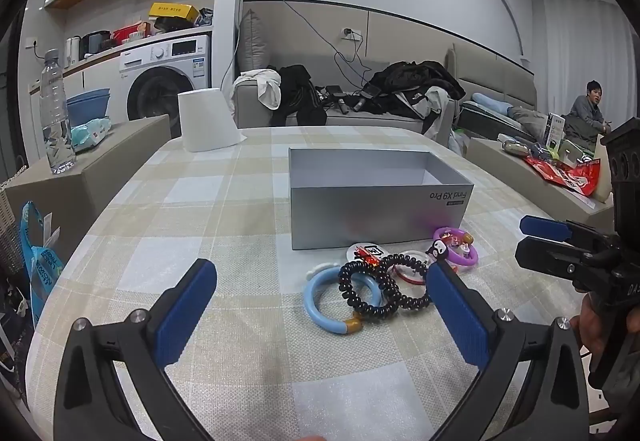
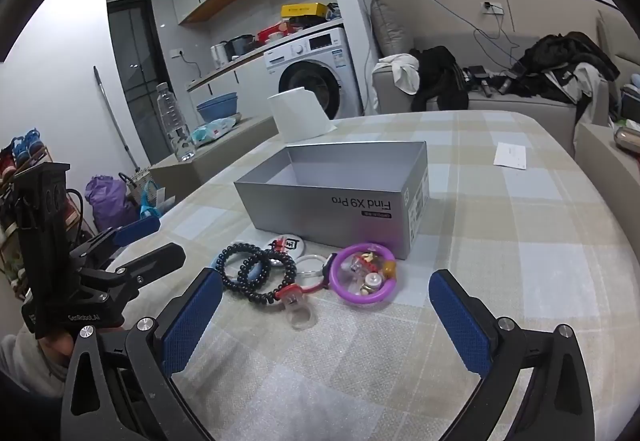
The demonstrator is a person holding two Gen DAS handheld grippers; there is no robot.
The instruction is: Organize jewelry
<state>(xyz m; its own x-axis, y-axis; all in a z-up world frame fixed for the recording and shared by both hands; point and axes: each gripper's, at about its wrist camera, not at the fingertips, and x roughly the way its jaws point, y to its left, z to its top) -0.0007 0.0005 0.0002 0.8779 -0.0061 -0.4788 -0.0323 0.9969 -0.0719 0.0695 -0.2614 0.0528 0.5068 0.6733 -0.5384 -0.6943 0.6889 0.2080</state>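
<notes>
An open silver box (image 1: pixel 372 217) (image 2: pixel 340 213) stands on the checked tablecloth. Before it lies a cluster of jewelry: a light blue bangle (image 1: pixel 316 301), two black spiral bands (image 1: pixel 360 289) (image 2: pixel 260 273), a purple bangle (image 1: pixel 456 251) (image 2: pixel 364 275) with charms, a round badge (image 1: pixel 370 251) (image 2: pixel 286 241), and a clear ring with red trim (image 2: pixel 298 307). My left gripper (image 1: pixel 324 319) is open just short of the cluster, nothing between its blue pads. My right gripper (image 2: pixel 326 315) is open too, with the clear ring just ahead of its fingers. Each gripper appears at the edge of the other's view.
A white paper roll (image 1: pixel 208 121) (image 2: pixel 300 115) stands behind the box. A water bottle (image 1: pixel 56 113) sits on a side cabinet at the left. A white card (image 2: pixel 510 155) lies at the table's far right. A sofa with clothes stands beyond, and a person (image 1: pixel 588 113) sits far right.
</notes>
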